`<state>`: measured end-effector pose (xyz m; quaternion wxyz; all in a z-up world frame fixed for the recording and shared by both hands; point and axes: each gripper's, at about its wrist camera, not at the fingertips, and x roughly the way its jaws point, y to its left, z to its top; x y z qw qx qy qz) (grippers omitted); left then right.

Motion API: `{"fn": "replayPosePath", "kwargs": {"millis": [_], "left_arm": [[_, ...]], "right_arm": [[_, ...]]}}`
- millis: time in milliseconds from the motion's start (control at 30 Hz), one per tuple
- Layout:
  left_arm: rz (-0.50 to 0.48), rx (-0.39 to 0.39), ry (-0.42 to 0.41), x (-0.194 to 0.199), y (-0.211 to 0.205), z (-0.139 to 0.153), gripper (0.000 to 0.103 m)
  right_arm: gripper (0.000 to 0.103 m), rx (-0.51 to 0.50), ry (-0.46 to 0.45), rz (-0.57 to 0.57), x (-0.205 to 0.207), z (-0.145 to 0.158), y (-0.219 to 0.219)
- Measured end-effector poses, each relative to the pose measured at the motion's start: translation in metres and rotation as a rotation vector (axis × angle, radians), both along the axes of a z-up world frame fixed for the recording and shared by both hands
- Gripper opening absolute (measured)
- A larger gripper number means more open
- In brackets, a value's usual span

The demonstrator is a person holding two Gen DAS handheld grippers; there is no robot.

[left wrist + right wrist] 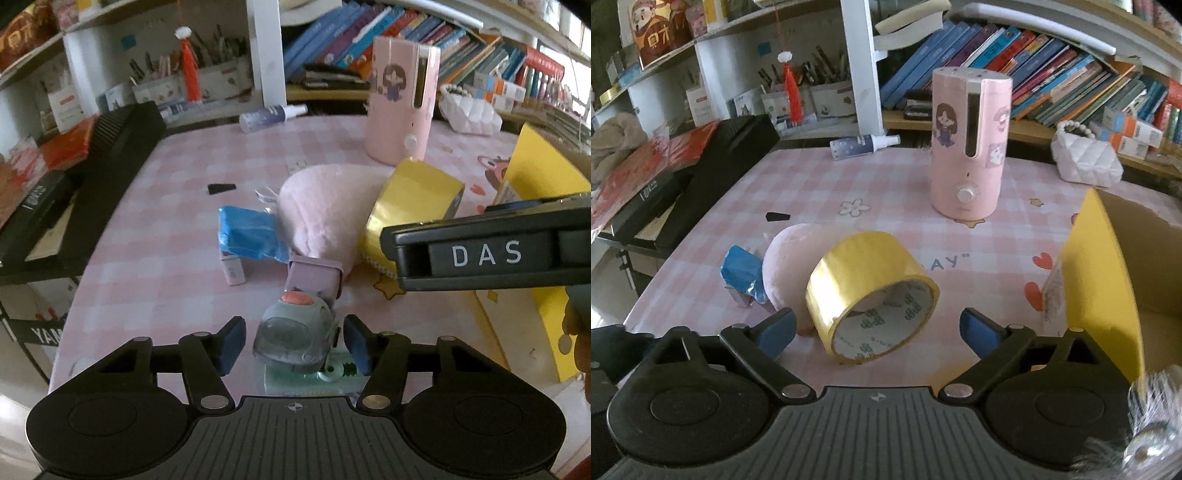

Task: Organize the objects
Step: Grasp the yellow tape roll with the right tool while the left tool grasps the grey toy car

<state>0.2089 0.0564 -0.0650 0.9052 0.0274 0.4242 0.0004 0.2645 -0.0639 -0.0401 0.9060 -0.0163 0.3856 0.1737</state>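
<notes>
My left gripper (293,341) sits low over the pink checked tablecloth (155,229), its blue pads (232,343) either side of a grey-green toy car (295,338) with an orange button on its roof. The pads stand close to the car's flanks, but I see a gap on each side, so nothing is pinched. The car rests partly on a pale green packet (314,378) at the table's near edge. Just beyond it lies a small lilac box (314,278), then a blue wrapped pack (249,234) leaning on a small white carton (232,269), with a pink plush cushion (325,210) beside them.

My right gripper (877,328) is spread wide, and the roll of yellow packing tape (871,291) lies between its fingers (775,332) without touching either. The tape lies tilted, its open core turned toward me, leaning against the pink cushion. From the left view the right gripper's body (491,251) reaches in from the right, near the tape (413,206).

Further back a pink humidifier (967,147) stands upright with a cartoon girl sticker on it. A spray bottle (862,144) lies on its side by the shelf post. A white quilted handbag (1086,155) sits at the far right, and an open yellow cardboard box (1104,288) stands at the right edge. A black keyboard (110,147) runs along the left.
</notes>
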Motion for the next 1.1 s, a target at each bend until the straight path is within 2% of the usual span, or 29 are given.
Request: {"fn": "replayPosePath", "kwargs": {"millis": [167, 267, 400, 500, 733, 1100], "left_arm": [[-0.013, -0.001, 0.021, 0.009, -0.002, -0.007, 0.049], [-0.021, -0.013, 0.025, 0.013, -0.002, -0.009, 0.041], [-0.016, -0.020, 0.020, 0.013, 0.000, -0.007, 0.041], [0.001, -0.033, -0.013, 0.009, 0.002, 0.002, 0.041], [0.058, -0.089, -0.081, -0.013, 0.013, 0.028, 0.041], [0.074, -0.092, -0.162, -0.051, 0.017, 0.052, 0.041]], "right_arm": [[0.096, -0.001, 0.025, 0.010, 0.015, -0.009, 0.000], [0.098, 0.004, 0.032, 0.015, 0.021, -0.014, 0.001], [0.092, 0.017, 0.033, 0.034, 0.027, -0.018, 0.004], [0.090, 0.021, 0.026, 0.046, 0.026, -0.017, 0.003], [0.089, 0.072, -0.013, -0.008, 0.009, 0.000, -0.013], [0.089, 0.074, -0.023, 0.008, -0.033, 0.020, -0.017]]}}
